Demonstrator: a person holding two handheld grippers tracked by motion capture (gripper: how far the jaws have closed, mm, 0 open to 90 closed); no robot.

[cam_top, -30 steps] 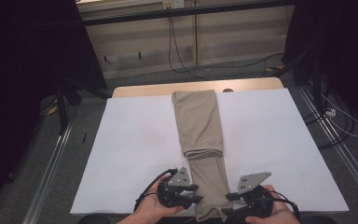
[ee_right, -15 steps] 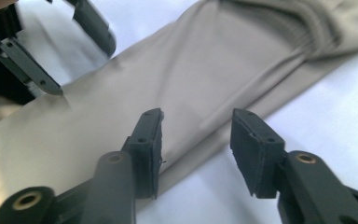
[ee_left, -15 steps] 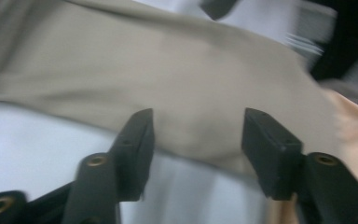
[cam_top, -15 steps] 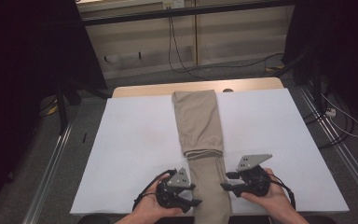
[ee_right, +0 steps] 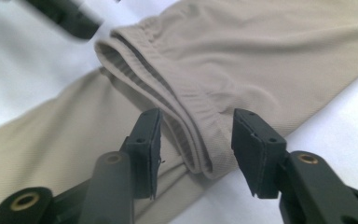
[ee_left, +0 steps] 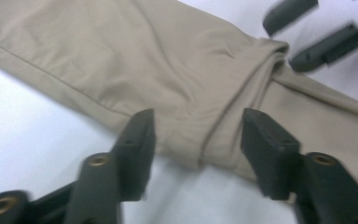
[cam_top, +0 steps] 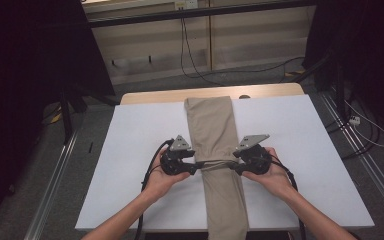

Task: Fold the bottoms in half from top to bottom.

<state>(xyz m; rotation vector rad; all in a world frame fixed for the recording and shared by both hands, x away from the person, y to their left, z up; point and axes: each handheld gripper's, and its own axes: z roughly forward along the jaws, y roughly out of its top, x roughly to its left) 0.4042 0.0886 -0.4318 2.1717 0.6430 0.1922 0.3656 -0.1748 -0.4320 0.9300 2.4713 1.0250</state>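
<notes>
Tan trousers, folded lengthwise, run down the middle of the white table cover, with one end doubled back to a ridged edge halfway along. My left gripper points at that edge from the left, and my right gripper from the right. In the left gripper view the left gripper is open astride the fold; its jaws have just been closing a little. In the right gripper view the right gripper is open around the elastic band, its jaws slightly narrowed, and no pad presses the cloth.
A bare wooden strip of tabletop shows beyond the white cover. Metal rails run along the floor on both sides, and cables lie at the right. White surface stretches on either side of the trousers.
Both hands have moved from the near edge up the table to the doubled-back edge of the trousers. The trousers lie as before.
</notes>
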